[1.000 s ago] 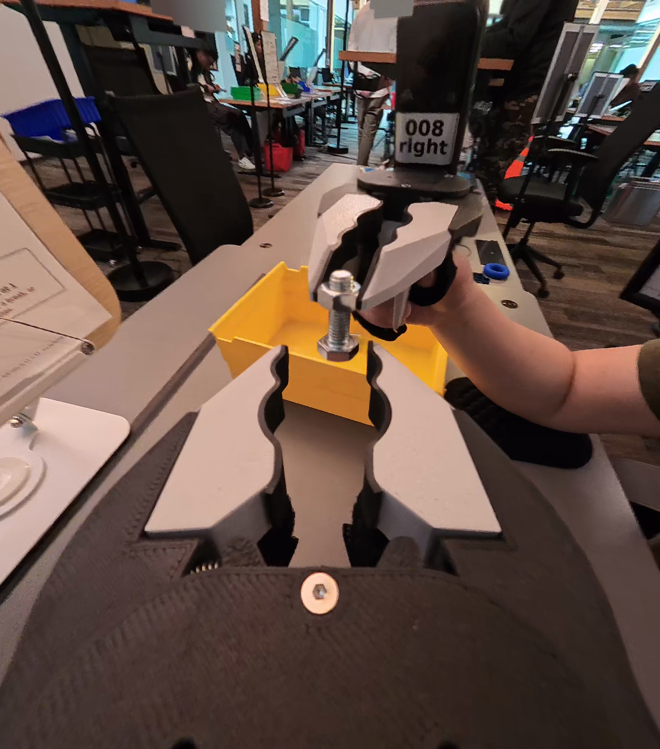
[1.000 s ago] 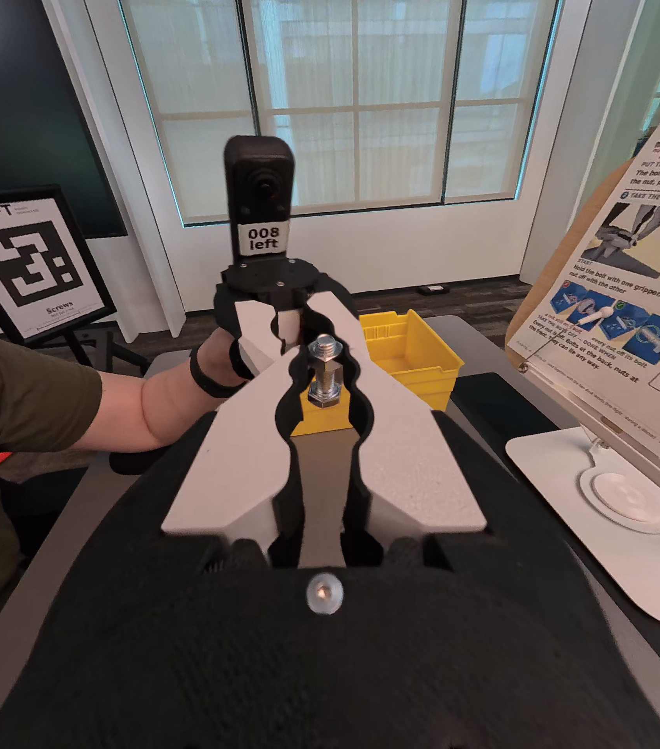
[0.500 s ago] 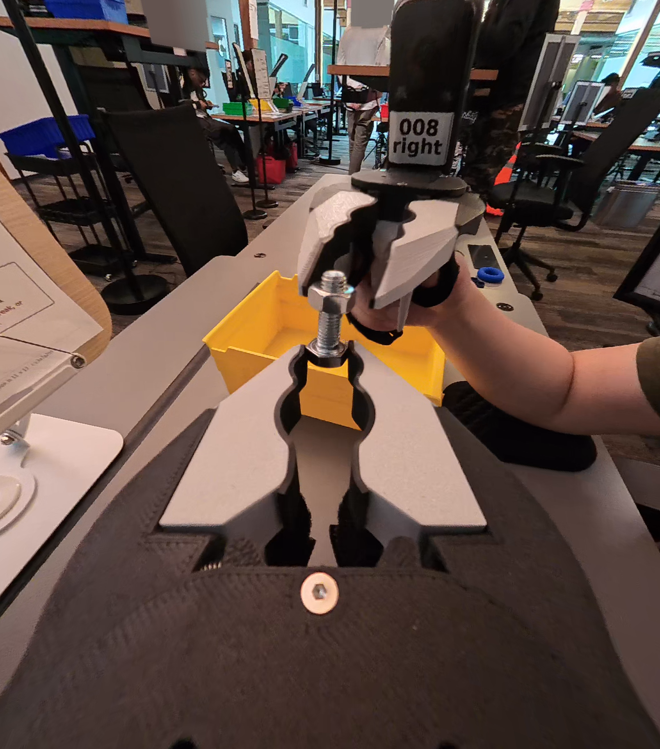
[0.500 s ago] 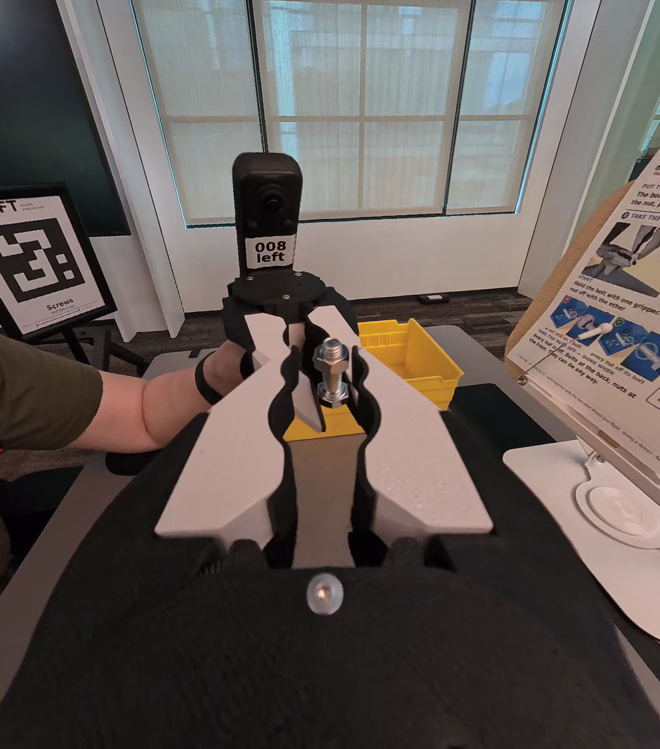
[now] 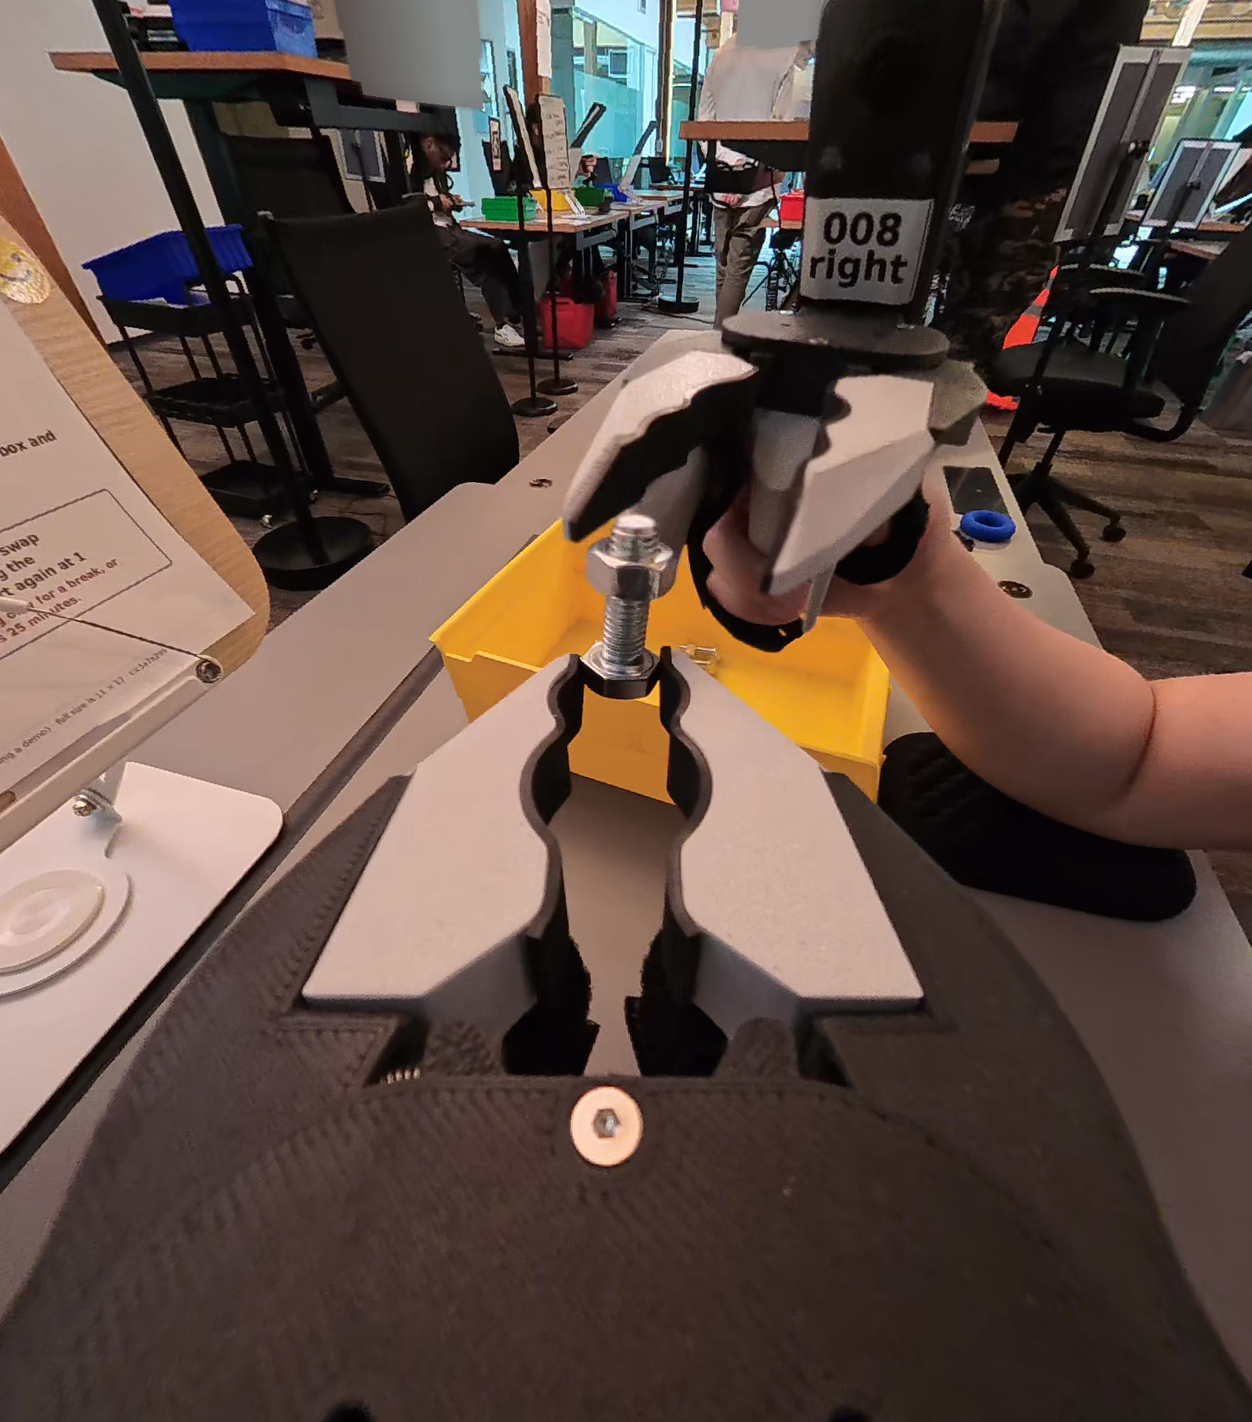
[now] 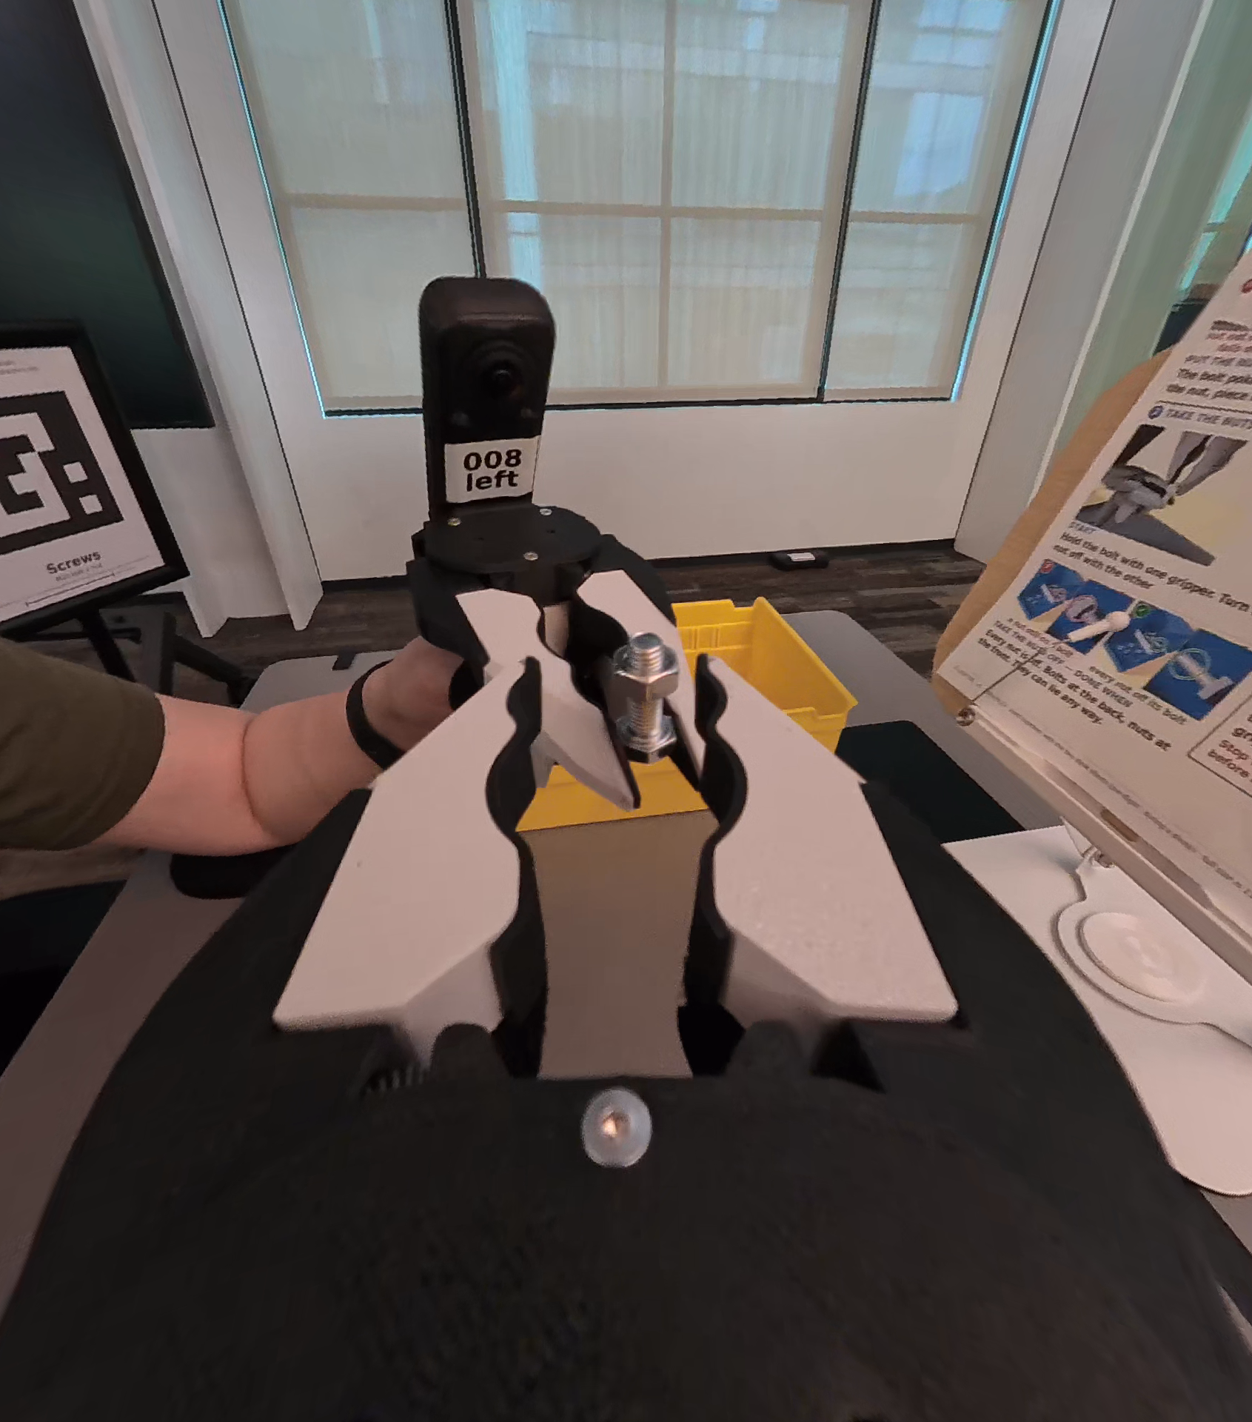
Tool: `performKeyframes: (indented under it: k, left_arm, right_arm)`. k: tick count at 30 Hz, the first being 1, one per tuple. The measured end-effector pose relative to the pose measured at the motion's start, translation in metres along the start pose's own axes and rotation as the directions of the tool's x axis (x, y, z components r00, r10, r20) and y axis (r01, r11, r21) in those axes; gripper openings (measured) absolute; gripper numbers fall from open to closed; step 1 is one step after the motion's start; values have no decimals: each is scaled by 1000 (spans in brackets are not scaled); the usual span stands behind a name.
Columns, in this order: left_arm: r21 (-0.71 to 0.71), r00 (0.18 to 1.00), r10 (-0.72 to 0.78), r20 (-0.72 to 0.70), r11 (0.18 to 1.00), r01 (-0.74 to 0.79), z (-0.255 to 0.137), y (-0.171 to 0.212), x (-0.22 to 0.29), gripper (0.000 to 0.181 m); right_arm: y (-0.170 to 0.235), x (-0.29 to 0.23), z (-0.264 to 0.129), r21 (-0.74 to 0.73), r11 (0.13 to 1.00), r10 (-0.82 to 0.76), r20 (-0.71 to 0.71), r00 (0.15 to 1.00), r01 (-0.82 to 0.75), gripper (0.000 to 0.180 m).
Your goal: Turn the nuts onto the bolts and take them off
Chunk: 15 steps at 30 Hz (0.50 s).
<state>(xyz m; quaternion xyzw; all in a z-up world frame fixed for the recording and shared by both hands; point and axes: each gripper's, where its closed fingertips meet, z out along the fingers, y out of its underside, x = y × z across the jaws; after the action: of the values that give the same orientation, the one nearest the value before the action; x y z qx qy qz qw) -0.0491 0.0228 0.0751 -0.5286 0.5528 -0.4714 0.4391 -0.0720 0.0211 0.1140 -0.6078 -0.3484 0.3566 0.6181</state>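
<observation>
L tool (image 5: 619,677) pinching bolt (image 5: 626,615) head, upright; R tool (image 6: 619,731) spread beside nut (image 6: 644,679).

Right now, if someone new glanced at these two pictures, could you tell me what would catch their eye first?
The upright bolt at centre, its head pinched in the left gripper, a nut near its top. Just behind hangs the right gripper, jaws apart, and beyond it the bright yellow bin on the grey table.

Grey-fingered black gripper (image 5: 619,677); olive, perhaps cotton, sleeve (image 6: 30,739).
</observation>
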Motion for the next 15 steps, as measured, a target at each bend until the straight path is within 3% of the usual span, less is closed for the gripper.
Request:
performKeyframes:
  k: [2, 4, 5, 10, 13, 15]
  left_arm:
    - [4, 1000, -7, 18, 1000, 7, -2, -1, -4, 18]
    - [16, 999, -28, 24, 999, 28, -5, -2, -8, 18]
    - [19, 999, -39, 21, 999, 38, -6, -3, -9, 17]
    - [8, 1000, -17, 15, 1000, 17, -4, -2, -5, 18]
    - [2, 1000, -12, 23, 1000, 12, -3, -1, -5, 18]
    - [9, 999, -24, 40, 1000, 24, -5, -2, -9, 18]
  right_arm:
    - [-1, -4, 0, 3, 1000, -25, 8, 1000, 25, 36]
    - [1, -16, -3, -21, 999, -40, 82, 996, 42, 9]
    - [1, -17, -3, -26, 999, -39, 83, 996, 42, 8]
    - [-2, -2, 1, -4, 999, -48, -20, 999, 48, 39]
    - [4, -7, 5, -27, 997, -75, 4, 997, 75, 42]
    - [6, -16, 2, -46, 992, -114, 55, 992, 116, 4]
